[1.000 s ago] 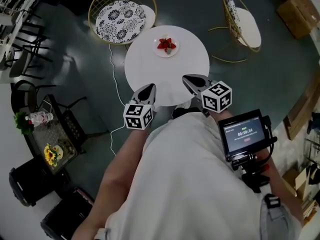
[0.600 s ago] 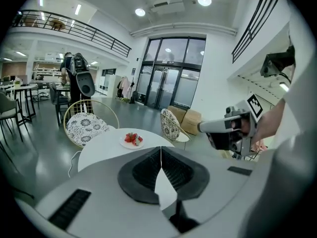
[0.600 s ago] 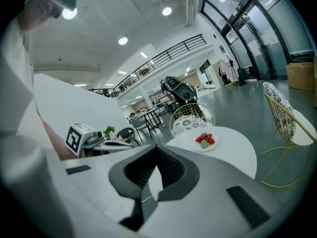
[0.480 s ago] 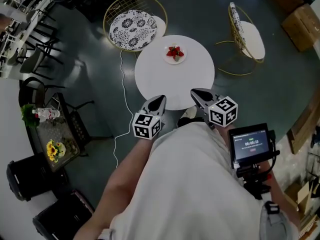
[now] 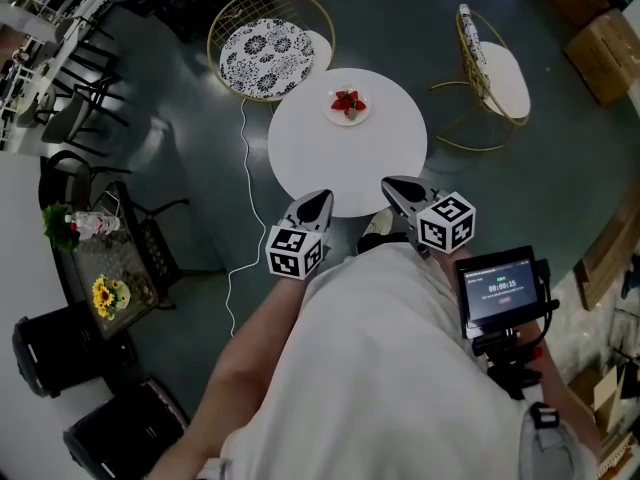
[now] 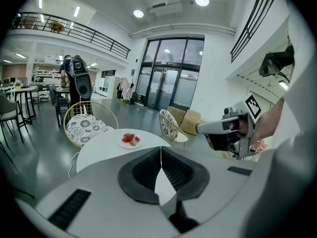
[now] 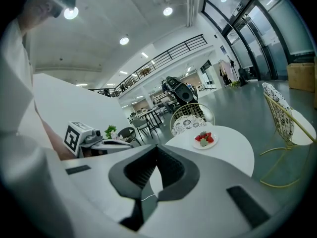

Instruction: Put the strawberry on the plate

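A small white plate with red strawberries sits near the far edge of a round white table. Both gripper views look across the table at the plate and the strawberries. My left gripper hangs over the table's near edge, shut with nothing in it. My right gripper is beside it, also shut and empty. Both are well short of the plate.
A gold wire chair with a patterned cushion stands behind the table, and a second wire chair to its right. A white cable runs over the dark floor at the left. Cardboard boxes sit at the far right.
The head view has shifted, so table, plate and grippers all sit slightly lower and further right than a second ago. Both grippers stay shut and empty at the table's near edge.
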The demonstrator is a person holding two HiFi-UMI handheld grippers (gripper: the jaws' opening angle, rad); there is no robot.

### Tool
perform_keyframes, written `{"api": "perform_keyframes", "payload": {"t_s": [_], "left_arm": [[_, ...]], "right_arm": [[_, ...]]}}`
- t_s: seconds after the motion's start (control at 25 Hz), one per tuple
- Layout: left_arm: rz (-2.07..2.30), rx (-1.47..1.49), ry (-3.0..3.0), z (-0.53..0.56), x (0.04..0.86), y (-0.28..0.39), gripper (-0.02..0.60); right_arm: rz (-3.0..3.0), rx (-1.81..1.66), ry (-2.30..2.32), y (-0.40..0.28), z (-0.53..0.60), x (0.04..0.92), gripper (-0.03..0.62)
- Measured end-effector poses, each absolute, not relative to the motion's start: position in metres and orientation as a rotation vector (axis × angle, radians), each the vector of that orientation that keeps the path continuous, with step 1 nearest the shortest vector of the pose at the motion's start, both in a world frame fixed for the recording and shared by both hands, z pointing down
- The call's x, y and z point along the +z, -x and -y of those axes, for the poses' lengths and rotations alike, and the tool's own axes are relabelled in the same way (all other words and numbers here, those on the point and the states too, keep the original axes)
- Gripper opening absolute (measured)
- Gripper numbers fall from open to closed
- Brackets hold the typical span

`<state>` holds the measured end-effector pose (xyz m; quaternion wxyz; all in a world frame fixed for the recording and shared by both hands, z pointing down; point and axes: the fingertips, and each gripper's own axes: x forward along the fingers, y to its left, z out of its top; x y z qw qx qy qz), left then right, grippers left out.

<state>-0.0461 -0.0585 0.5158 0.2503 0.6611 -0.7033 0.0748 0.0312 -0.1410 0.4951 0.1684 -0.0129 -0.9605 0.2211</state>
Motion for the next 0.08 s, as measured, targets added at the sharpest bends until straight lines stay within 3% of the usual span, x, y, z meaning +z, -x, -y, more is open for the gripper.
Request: {"api": "perform_keyframes", "payload": {"t_s": [0.08], "left_arm": [[1.914, 0.204, -1.798, 0.0612, 0.517, 0.0466, 0.011]], "right_arm": [[2.732, 0.628, 0.035, -0.0298, 0.1458, 0.4961, 0.008]]}}
